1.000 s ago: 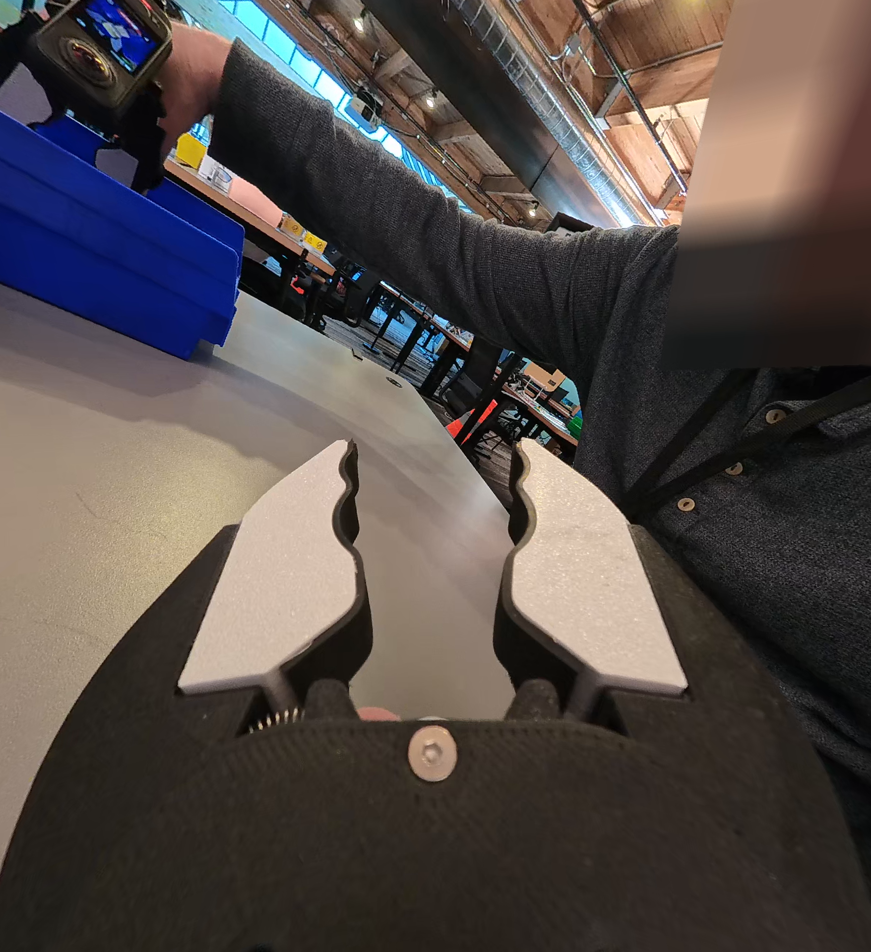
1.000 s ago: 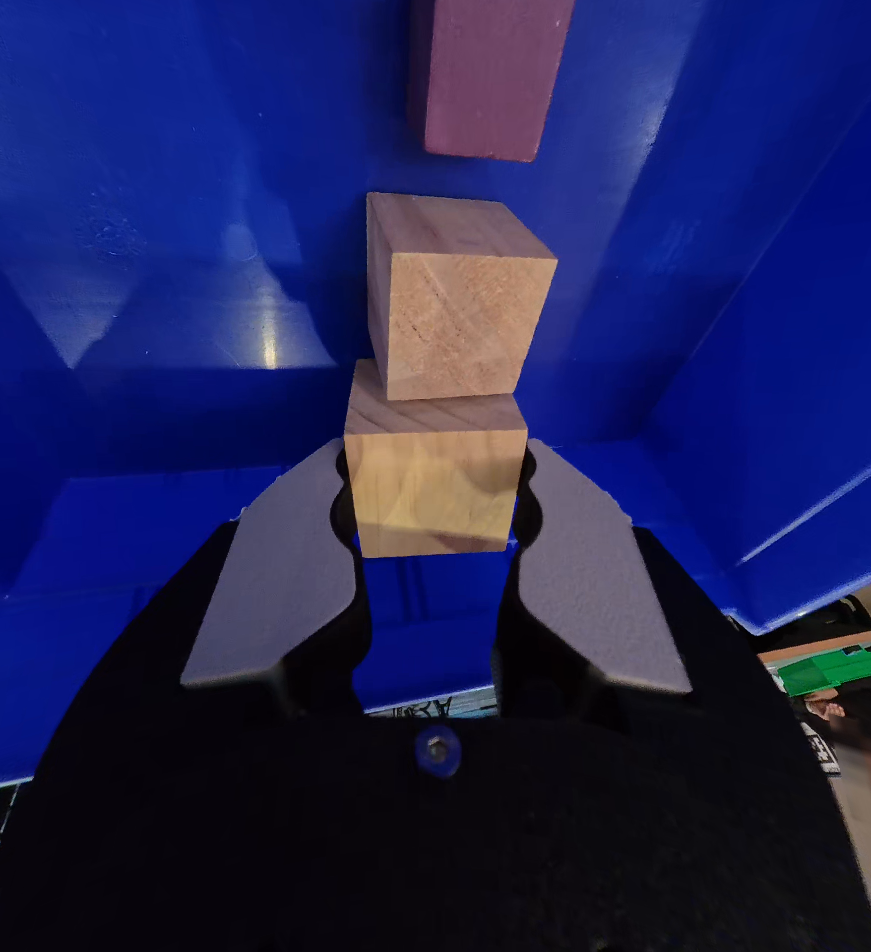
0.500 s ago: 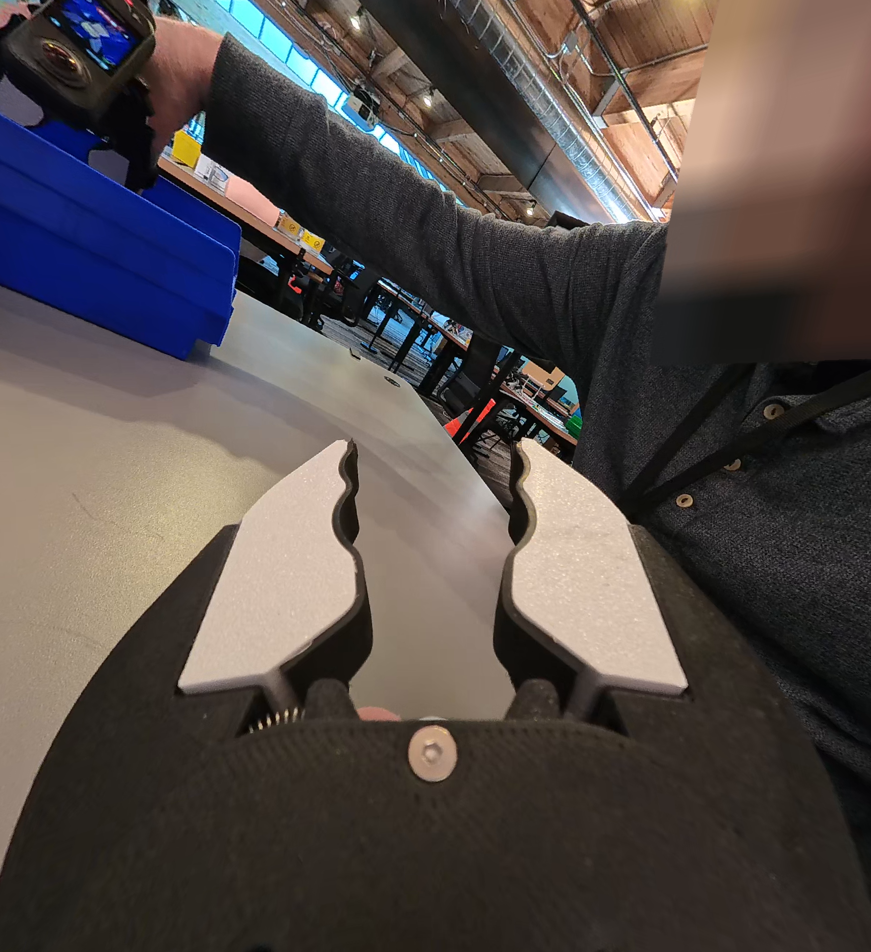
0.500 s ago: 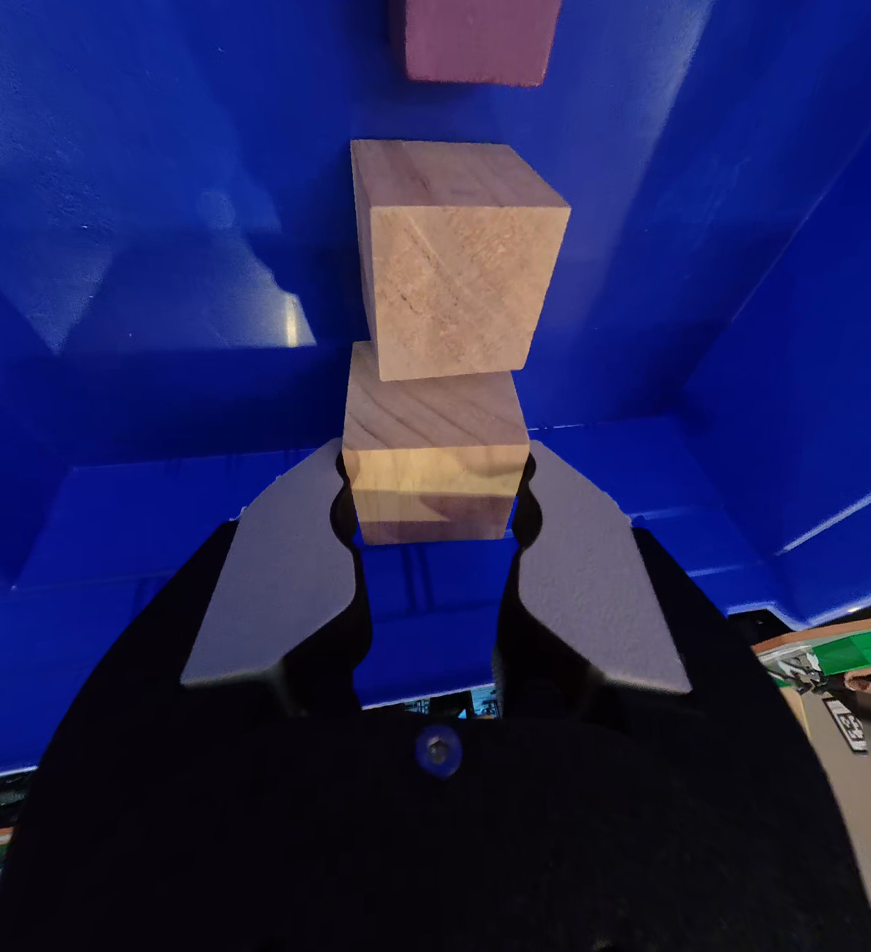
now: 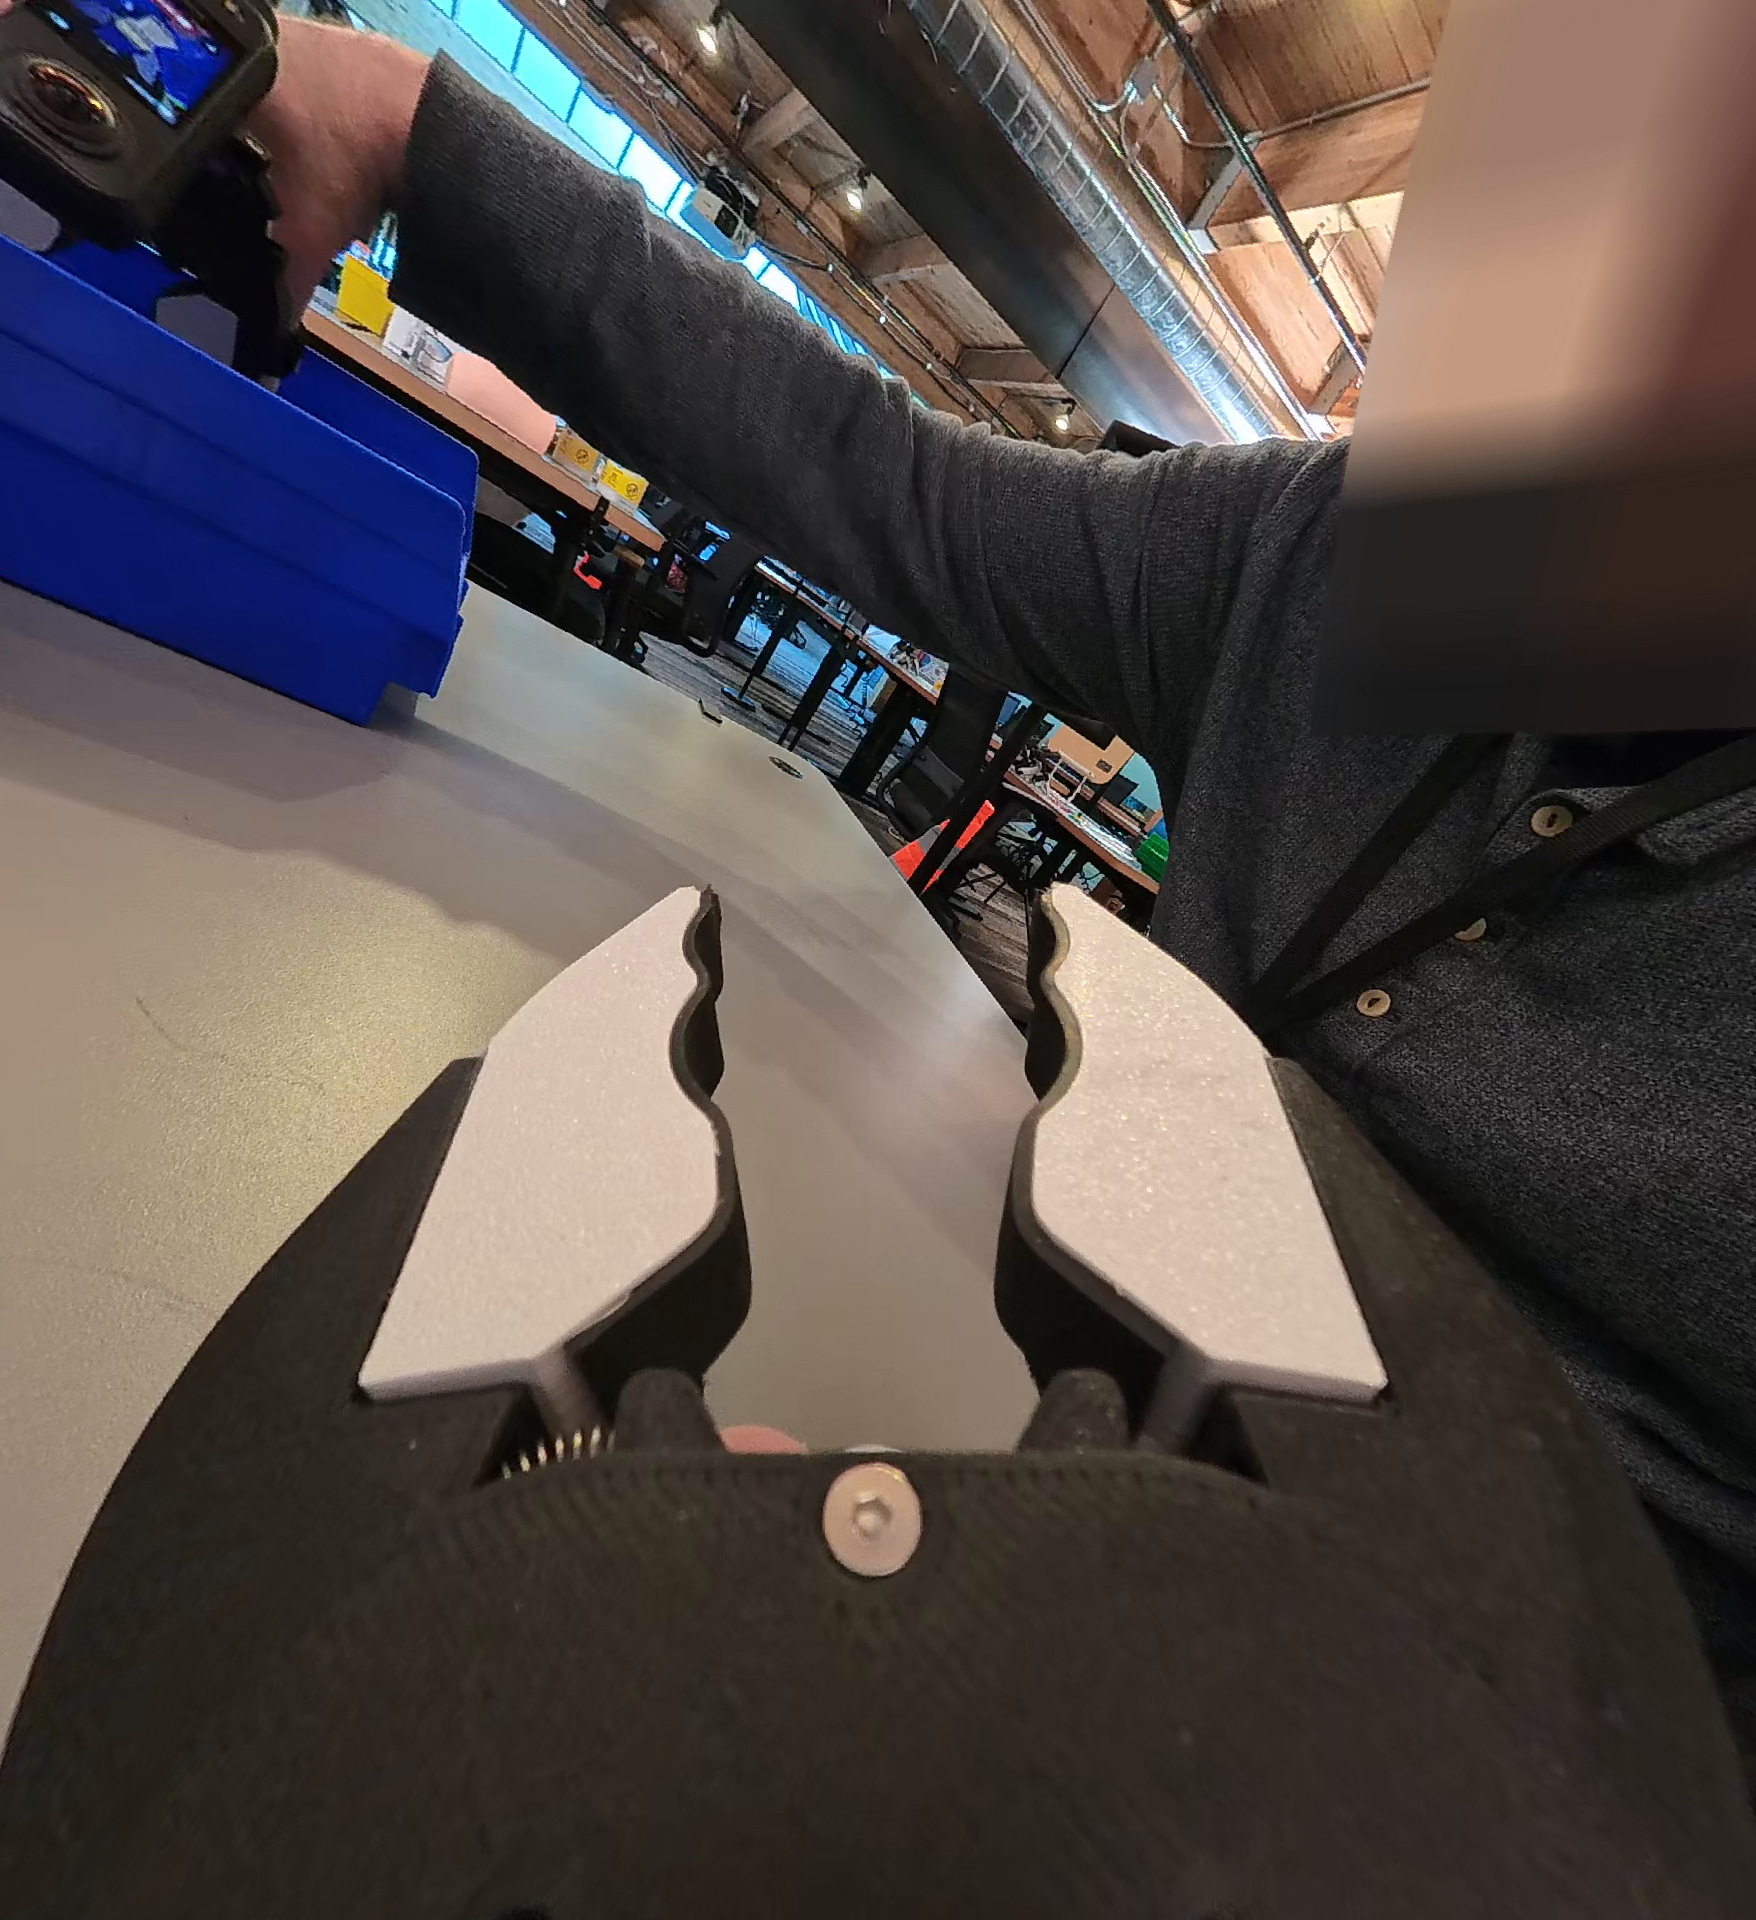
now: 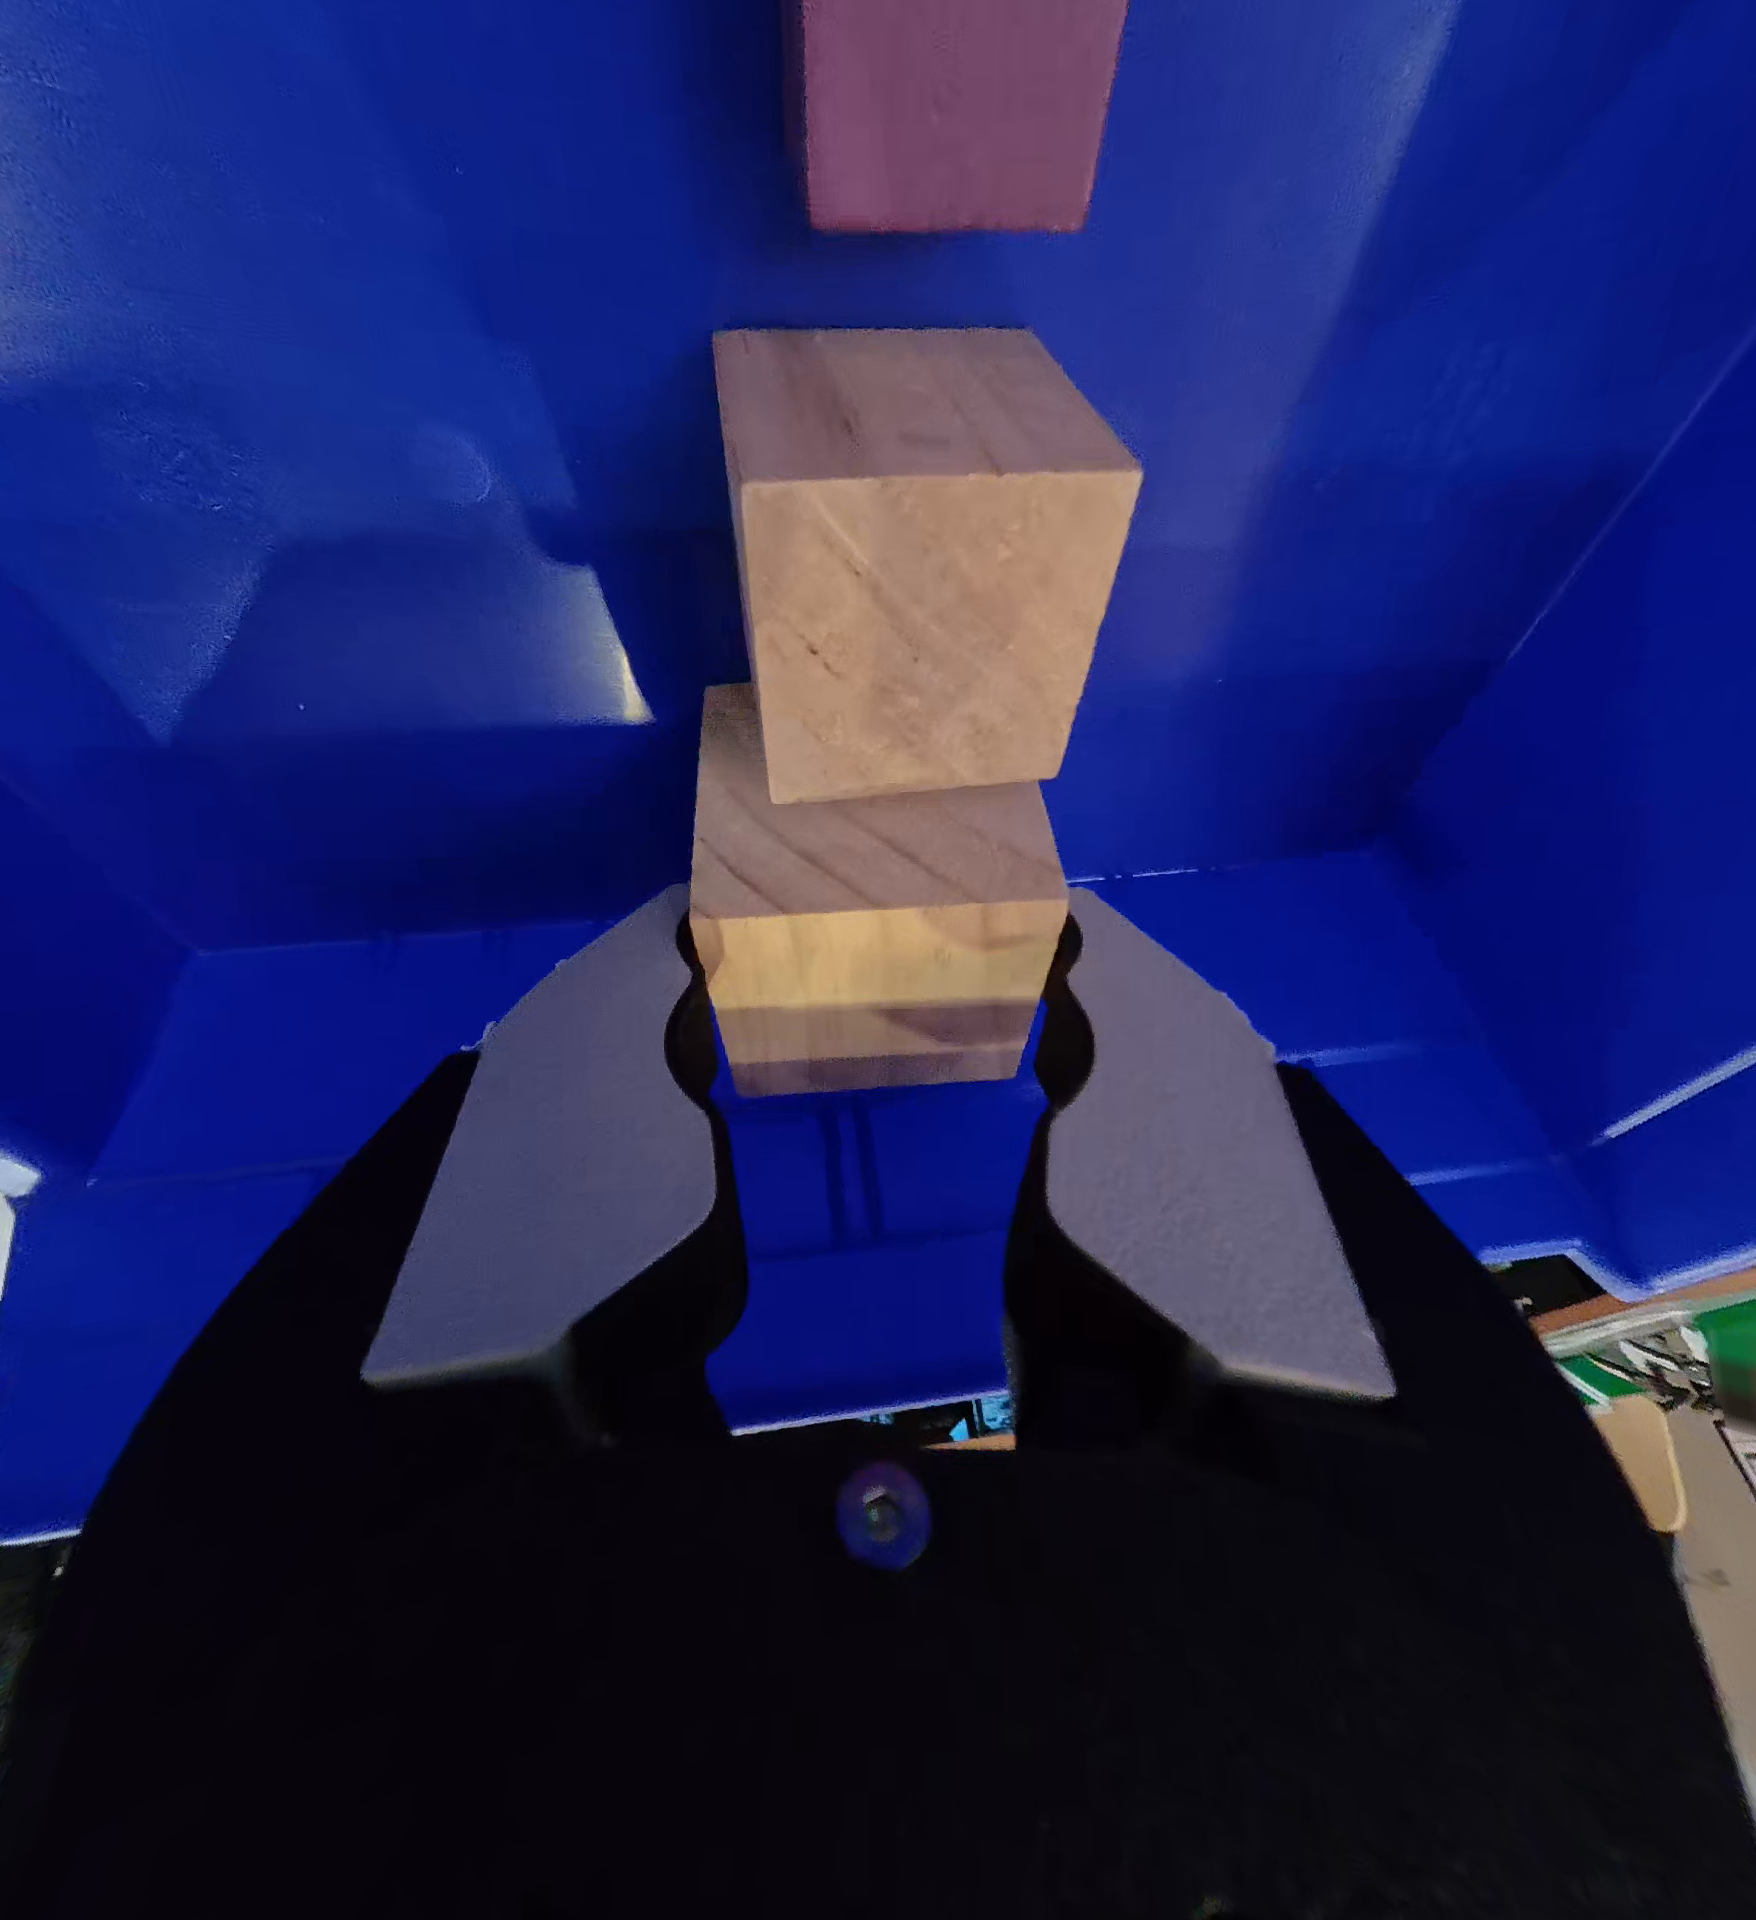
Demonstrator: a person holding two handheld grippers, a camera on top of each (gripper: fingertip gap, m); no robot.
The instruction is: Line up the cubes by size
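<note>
My left gripper (image 5: 874,997) rests wide open and empty over the grey tabletop (image 5: 178,1039). My right gripper (image 6: 879,987) is inside the blue plastic bin (image 6: 282,520), apparently clamping a pale wooden cube (image 6: 874,966) with a larger wooden cube (image 6: 915,582) touching it beyond. Next I should lift it clear without nudging its neighbour.

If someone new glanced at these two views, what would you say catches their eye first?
Probably the two plain wooden cubes inside the blue bin: the nearer cube sits between the right gripper's fingertips, and a second cube stands just behind it, with a purple block farther back. In the other view, the left gripper gapes empty over the bare grey table.
</note>
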